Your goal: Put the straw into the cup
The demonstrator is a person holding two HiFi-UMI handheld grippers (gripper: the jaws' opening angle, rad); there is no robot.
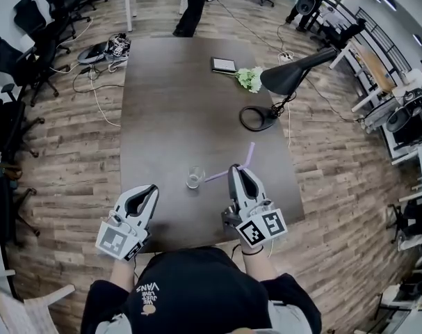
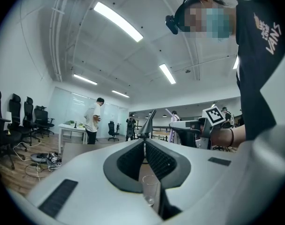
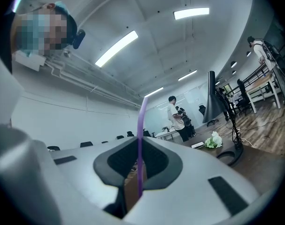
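Your black shirt [image 1: 190,287] fills the bottom edge of the head view, and just past it you hold both grippers over the near end of the dark table [image 1: 183,103]. Your left gripper [image 1: 153,188] has its jaws together at the tips with nothing between them. Your right gripper [image 1: 235,168] is pinched on the purple straw [image 1: 249,153], which is gripped partway along: one end rises past the tips, while the other slants down to the left. The cup [image 1: 194,177] stands upright on the table between the two grippers, with the straw's lower end just beside it and outside it. A lamp [image 1: 287,75] and flowers [image 1: 250,78] sit farther back.
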